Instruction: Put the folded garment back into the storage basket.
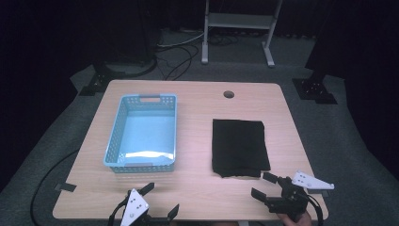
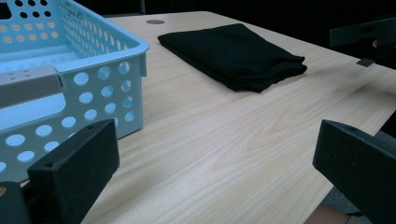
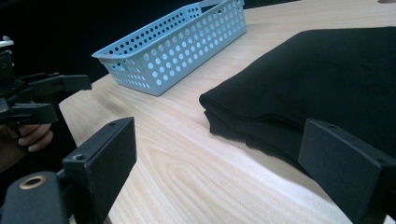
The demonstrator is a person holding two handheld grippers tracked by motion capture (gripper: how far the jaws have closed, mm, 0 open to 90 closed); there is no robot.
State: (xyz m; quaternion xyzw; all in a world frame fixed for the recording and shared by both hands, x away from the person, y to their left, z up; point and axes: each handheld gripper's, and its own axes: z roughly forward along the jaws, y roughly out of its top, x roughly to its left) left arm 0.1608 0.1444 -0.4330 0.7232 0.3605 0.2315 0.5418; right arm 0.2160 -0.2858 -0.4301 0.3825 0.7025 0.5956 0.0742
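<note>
Approaching the folded black cloth (image 1: 240, 147), the right gripper (image 1: 265, 185) hovers spread wide and empty at its near corner, the left gripper (image 1: 160, 201) likewise released beside the blue basket (image 1: 115, 136); next it likely must pinch that edge

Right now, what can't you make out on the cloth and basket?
- Folded black cloth: layer count, fabric too dark in high view; far part cut off by the right gripper view's edge.
- Blue basket: far end cropped by the left gripper view's edge.
- Left gripper: body cut off by the high view's bottom edge.
</note>
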